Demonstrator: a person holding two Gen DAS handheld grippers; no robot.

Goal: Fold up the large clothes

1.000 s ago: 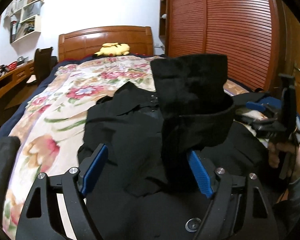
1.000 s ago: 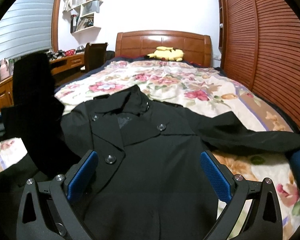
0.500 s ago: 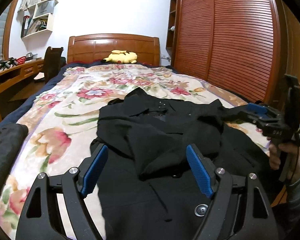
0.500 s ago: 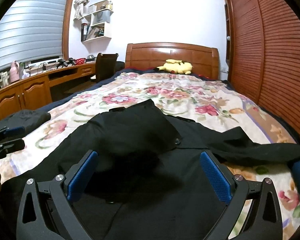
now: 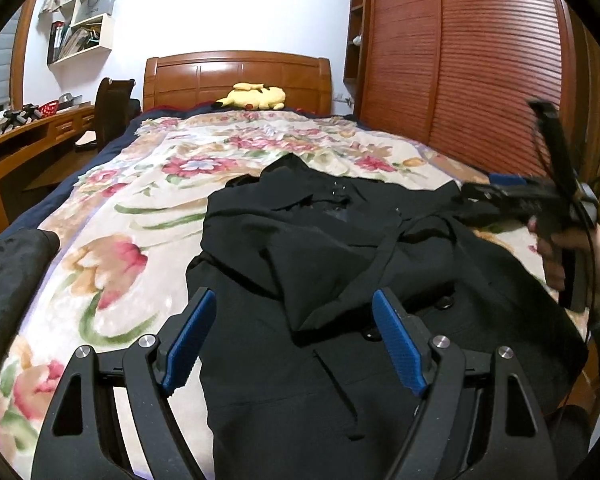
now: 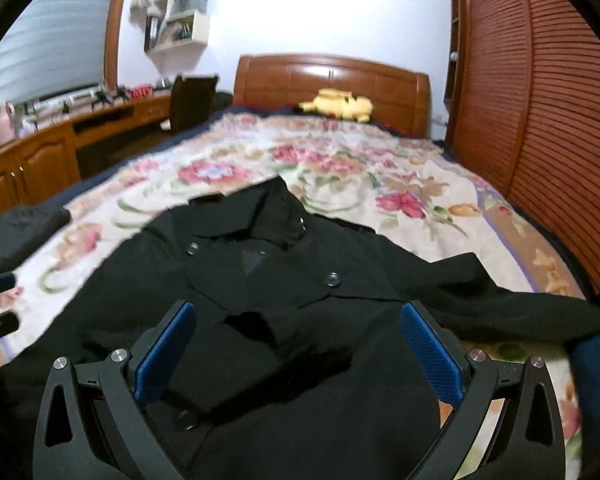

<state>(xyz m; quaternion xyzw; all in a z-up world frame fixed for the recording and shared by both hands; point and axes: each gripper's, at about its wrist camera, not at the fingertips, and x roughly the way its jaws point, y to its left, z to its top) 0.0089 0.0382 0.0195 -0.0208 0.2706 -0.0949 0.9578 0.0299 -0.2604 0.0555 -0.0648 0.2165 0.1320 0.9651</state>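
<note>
A black double-breasted coat (image 5: 332,264) lies front-up on the floral bedspread (image 5: 148,216), its collar toward the headboard. Its left sleeve (image 5: 312,280) is folded across the chest. The right sleeve (image 6: 512,304) stretches out over the bedspread (image 6: 380,184) toward the wardrobe side. My left gripper (image 5: 292,332) is open and empty above the coat's lower front. My right gripper (image 6: 296,348) is open and empty above the coat (image 6: 284,280); it also shows in the left wrist view (image 5: 496,196), hand-held near the right sleeve.
A yellow plush toy (image 5: 256,98) lies by the wooden headboard (image 5: 236,76). A slatted wardrobe (image 5: 460,64) runs along the right, a desk (image 6: 60,144) and chair (image 5: 114,108) along the left. Another dark garment (image 5: 12,272) lies at the bed's left edge.
The left sleeve, held up in my left gripper a second ago, now lies across the coat's chest. My left gripper has opened and pulled back. My right gripper has shifted over the coat.
</note>
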